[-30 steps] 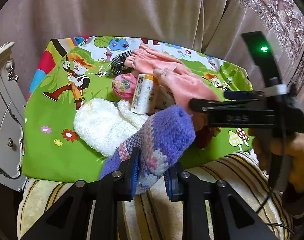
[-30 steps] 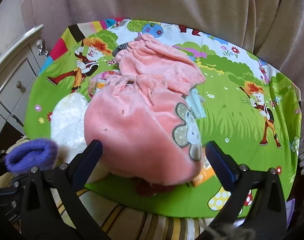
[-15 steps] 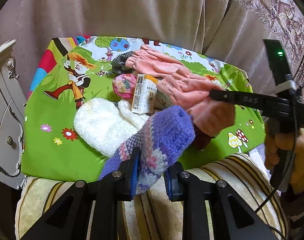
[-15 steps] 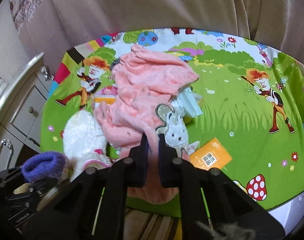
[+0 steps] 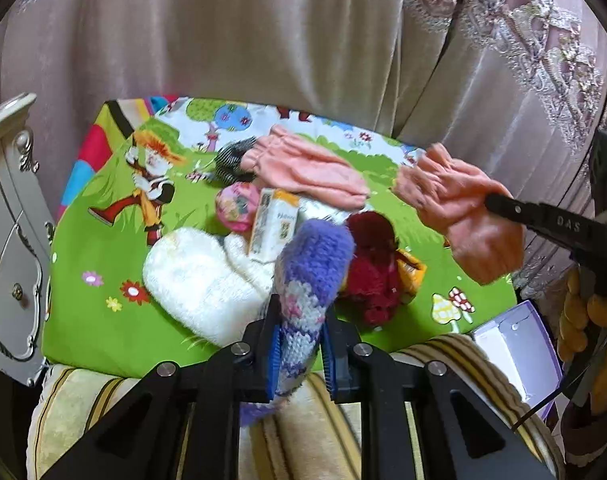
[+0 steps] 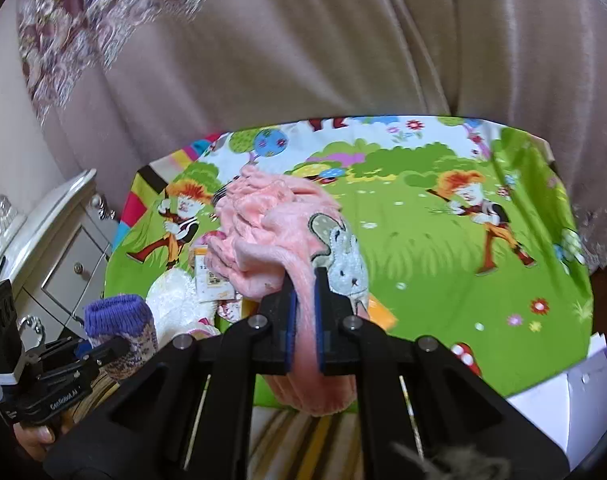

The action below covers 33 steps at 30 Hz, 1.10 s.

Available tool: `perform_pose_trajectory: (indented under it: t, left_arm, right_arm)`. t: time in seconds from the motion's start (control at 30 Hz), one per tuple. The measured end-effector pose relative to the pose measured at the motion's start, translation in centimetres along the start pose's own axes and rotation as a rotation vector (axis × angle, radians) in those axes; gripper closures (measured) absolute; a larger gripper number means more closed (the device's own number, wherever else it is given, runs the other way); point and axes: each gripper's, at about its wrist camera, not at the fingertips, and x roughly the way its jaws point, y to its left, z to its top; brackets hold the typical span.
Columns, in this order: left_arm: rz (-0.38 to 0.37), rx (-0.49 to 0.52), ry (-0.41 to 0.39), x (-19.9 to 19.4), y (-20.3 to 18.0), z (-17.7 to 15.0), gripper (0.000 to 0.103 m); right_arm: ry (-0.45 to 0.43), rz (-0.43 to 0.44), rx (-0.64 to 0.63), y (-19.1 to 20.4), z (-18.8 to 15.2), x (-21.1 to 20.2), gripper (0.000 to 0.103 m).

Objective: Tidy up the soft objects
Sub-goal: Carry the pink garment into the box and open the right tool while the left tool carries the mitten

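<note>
Your right tool (image 6: 304, 312) is clamped on the pink garment (image 6: 279, 240), lifted above the worktop (image 6: 443, 272); your left tool (image 5: 301, 344) is closing tighter on the purple sock (image 5: 313, 264). Dangling pink fabric could snag the carton (image 5: 273, 226), tipping it.

Pink fleece garment (image 6: 263, 236) and purple knit sock (image 5: 311, 272), both aloft

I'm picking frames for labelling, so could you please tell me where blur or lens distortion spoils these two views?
Left wrist view: the pink garment and purple knitted sock are smeared by motion, and the mat edges bow with the fisheye. Right wrist view: the curtain is streaked, the corners are black, and the pinched pink cloth stays fairly sharp.
</note>
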Motion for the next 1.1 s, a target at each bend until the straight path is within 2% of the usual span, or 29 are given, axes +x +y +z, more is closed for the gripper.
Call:
perform_pose_trajectory:
  t: [0.13, 0.3, 0.47, 0.6, 0.77, 1.0, 1.07, 1.1]
  left_arm:
    - [-0.029, 0.024, -0.014, -0.5, -1.5, 0.4, 0.085]
    - [-0.107, 0.069, -0.008, -0.4, -4.7, 1.0, 0.085]
    - [-0.260, 0.106, 0.028, -0.2, -9.2, 1.2, 0.085]
    - [-0.407, 0.121, 0.088, 0.4, -13.2, 0.9, 0.085]
    - [-0.542, 0.165, 0.162, 1.1, -18.5, -0.3, 0.085]
    - [-0.623, 0.209, 0.243, 2.2, -23.6, -1.8, 0.085]
    - [-0.644, 0.208, 0.263, 2.6, -24.3, -1.9, 0.082]
    - [-0.652, 0.210, 0.275, 2.9, -24.7, -2.1, 0.075]
  right_arm:
    - [-0.016, -0.030, 0.029, -1.8, -0.8, -2.2, 0.093]
    - [-0.027, -0.108, 0.046, -4.2, -2.0, -5.0, 0.093]
    - [-0.013, -0.196, 0.077, -7.1, -3.7, -7.4, 0.093]
    - [0.000, -0.266, 0.103, -9.5, -5.6, -9.3, 0.093]
    - [0.023, -0.365, 0.147, -12.7, -7.8, -11.7, 0.093]
    - [0.061, -0.455, 0.228, -16.5, -10.7, -13.9, 0.092]
    - [0.063, -0.467, 0.239, -17.1, -11.3, -14.3, 0.091]
    - [0.069, -0.472, 0.245, -17.3, -11.6, -14.5, 0.090]
